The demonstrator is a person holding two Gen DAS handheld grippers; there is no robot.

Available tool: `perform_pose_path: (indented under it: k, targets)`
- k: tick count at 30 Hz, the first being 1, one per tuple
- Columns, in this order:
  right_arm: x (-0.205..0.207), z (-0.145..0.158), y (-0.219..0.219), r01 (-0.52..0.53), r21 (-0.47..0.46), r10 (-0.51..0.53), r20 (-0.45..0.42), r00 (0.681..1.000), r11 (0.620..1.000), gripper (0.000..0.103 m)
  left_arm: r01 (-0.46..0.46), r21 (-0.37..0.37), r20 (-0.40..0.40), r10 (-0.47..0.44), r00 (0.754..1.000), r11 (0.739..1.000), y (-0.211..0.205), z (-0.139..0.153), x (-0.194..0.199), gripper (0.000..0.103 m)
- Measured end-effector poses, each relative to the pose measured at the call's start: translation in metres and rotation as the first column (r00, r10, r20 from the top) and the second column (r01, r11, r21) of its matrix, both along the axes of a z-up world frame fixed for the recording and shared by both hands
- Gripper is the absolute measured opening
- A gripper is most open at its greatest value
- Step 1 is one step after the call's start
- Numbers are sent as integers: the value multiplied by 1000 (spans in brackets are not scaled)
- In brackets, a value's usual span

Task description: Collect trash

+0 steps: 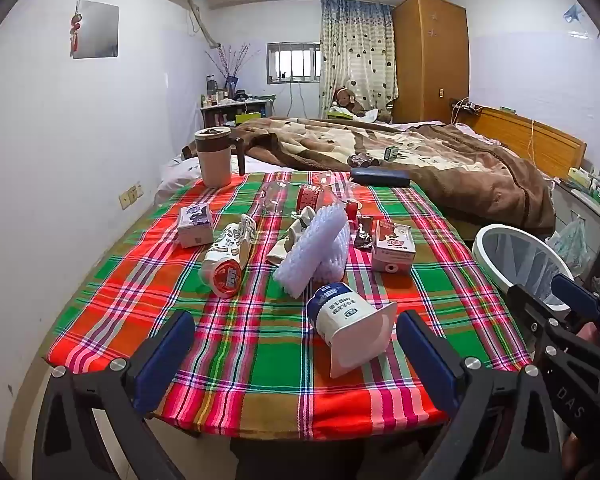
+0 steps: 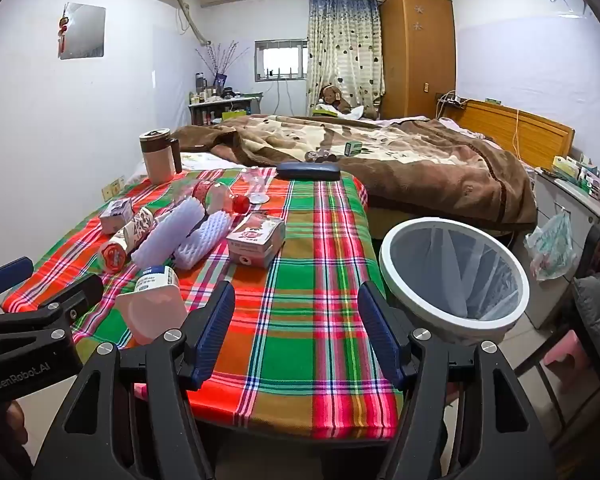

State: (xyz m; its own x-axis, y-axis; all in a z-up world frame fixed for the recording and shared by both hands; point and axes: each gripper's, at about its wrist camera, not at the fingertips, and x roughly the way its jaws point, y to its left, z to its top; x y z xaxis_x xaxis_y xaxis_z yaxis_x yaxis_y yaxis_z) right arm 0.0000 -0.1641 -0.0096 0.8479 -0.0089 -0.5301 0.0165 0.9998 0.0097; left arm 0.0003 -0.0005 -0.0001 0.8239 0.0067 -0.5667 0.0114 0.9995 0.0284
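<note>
- The plaid tablecloth (image 1: 260, 364) covers the table; everything below is placed against it.
- White-rimmed trash bin (image 2: 451, 276) stands just off its right edge, lined with what looks like a bag.
- Left gripper (image 1: 296, 354) hangs wide apart over its near edge, empty.
- Right gripper (image 2: 296, 334) likewise spread, holding nothing.
- Foam sleeves (image 1: 315, 250) lie at its middle.
- Yogurt cup (image 1: 349, 330) lies tipped nearer its front.

Two foam nets (image 1: 311, 250), two small cartons (image 1: 393, 250) (boxes), one bin (image 2: 453, 276), one mug (image 1: 214, 156)
</note>
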Motion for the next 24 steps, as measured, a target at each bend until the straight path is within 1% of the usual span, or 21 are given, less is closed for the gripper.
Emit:
perform_pose_path:
  k: [9, 14, 18, 24]
  targets:
    - [0, 0, 0, 2, 2, -2, -5, 1000, 1000, 65, -2, 0, -4, 2, 1000, 1000, 0, 0, 3, 102]
    - [0, 4, 3, 7, 0, -7, 0, 1000, 1000, 65, -1, 1, -6, 1, 1000, 1000, -1, 2, 7, 102]
    - [-1, -4, -1, 8, -3, -8, 2, 1000, 1000, 65, -4, 0, 1, 4, 1000, 1000, 0, 0, 1, 102]
    - [-1, -2, -1, 11, -3, -11, 4, 1000, 1000, 65, -6, 1, 2, 6, 1000, 1000, 0, 0, 1, 102]
